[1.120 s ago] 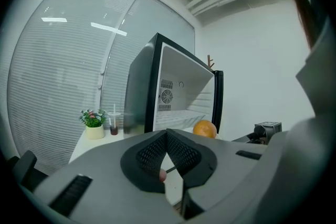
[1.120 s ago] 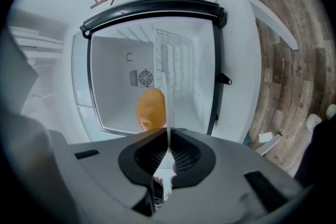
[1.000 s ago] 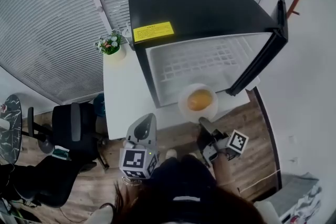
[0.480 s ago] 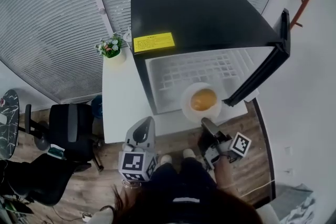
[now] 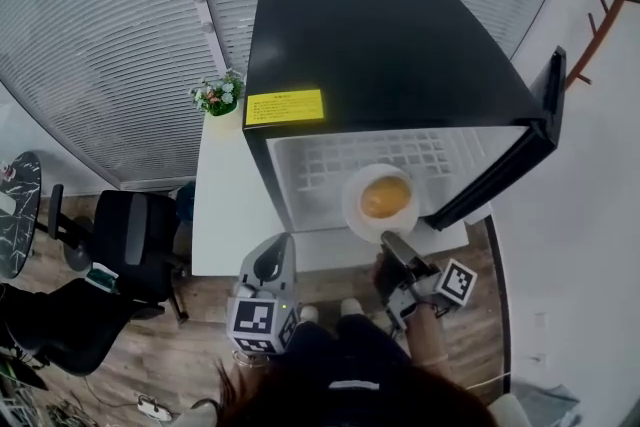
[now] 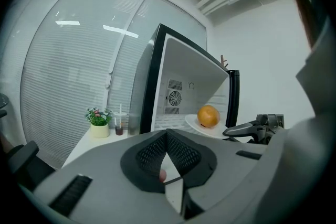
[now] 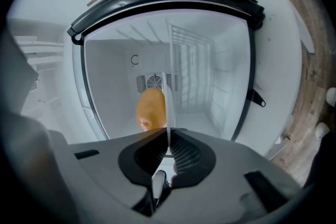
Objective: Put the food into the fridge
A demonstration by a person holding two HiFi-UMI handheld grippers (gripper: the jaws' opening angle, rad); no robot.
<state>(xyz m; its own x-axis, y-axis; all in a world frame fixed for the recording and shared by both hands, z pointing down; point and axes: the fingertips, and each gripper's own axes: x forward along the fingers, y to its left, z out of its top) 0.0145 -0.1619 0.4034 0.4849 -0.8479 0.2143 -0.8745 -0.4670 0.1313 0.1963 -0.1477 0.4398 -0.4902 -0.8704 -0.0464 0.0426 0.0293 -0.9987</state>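
Orange (image 5: 385, 196): round, smooth, on glossy white plate (image 5: 352, 215).
Right gripper (image 5: 392, 243): I see it pinching, covering the near rim.
Left gripper (image 5: 274, 247): pressed together.

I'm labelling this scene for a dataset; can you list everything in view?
fridge: one, black, door open, on table
plate: one, white, at fridge opening
round food: one, orange, on plate
table: one, white, under fridge
potted flowers: one, pale pot, left of fridge
drink cup: one, with straw, beside pot
office chair: one, black, left of table
left gripper: one, grey, shut, empty
right gripper: one, grey, shut on plate rim
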